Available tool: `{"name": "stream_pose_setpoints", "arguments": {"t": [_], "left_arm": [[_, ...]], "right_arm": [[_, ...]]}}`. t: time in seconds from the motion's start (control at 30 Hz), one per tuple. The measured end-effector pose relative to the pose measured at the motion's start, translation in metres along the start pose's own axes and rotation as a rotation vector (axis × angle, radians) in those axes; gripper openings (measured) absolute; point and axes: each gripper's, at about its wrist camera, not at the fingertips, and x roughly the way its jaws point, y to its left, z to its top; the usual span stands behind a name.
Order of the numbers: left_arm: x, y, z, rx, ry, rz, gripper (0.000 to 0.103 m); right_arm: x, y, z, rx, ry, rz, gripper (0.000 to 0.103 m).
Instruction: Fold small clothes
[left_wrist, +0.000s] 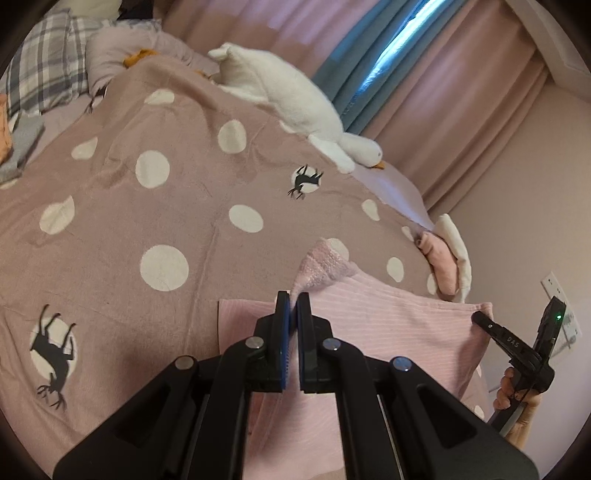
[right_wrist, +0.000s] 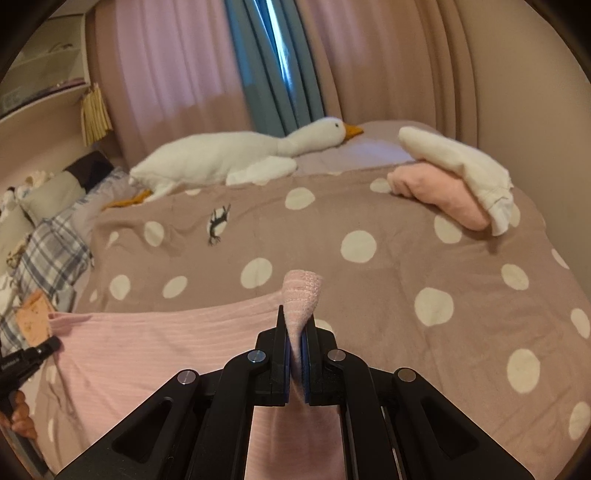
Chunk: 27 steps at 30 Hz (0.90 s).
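A pink ribbed garment (left_wrist: 388, 325) hangs stretched between both grippers above the dotted bedspread (left_wrist: 147, 206). My left gripper (left_wrist: 294, 299) is shut on its upper corner, where a knitted cuff (left_wrist: 323, 264) sticks up past the fingers. My right gripper (right_wrist: 296, 317) is shut on the other upper corner, with a pink cuff (right_wrist: 301, 291) standing above its fingers. The garment (right_wrist: 147, 339) spreads to the left in the right wrist view. The right gripper also shows at the right edge of the left wrist view (left_wrist: 480, 318), and the left gripper at the left edge of the right wrist view (right_wrist: 51, 345).
A white goose plush (right_wrist: 229, 158) lies along the far side of the bed. Folded pink and white clothes (right_wrist: 454, 184) are stacked at the far right. Plaid pillows (left_wrist: 44, 66) and an orange item (right_wrist: 35, 317) lie at the head end. Curtains (right_wrist: 207, 74) hang behind.
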Motion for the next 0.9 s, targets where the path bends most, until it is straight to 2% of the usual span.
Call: {"name": "stream_pose_setpoints", "arguments": {"t": [0.23, 0.5, 0.73, 0.9], "left_arm": [[0.048, 0.018, 0.009, -0.035, 0.066, 0.056, 0.003], [0.099, 0.050, 0.000, -0.074, 0.173, 0.156, 0.003], [0.117, 0.068, -0.011, -0.085, 0.228, 0.225, 0.004], [0.118, 0.070, -0.010, -0.086, 0.229, 0.235, 0.004]], "right_arm": [[0.060, -0.004, -0.001, 0.002, 0.108, -0.021, 0.005], [0.126, -0.016, -0.025, -0.005, 0.249, -0.072, 0.005], [0.143, -0.025, -0.039, 0.024, 0.308, -0.096, 0.005], [0.136, -0.022, -0.033, 0.026, 0.274, -0.091, 0.005]]}}
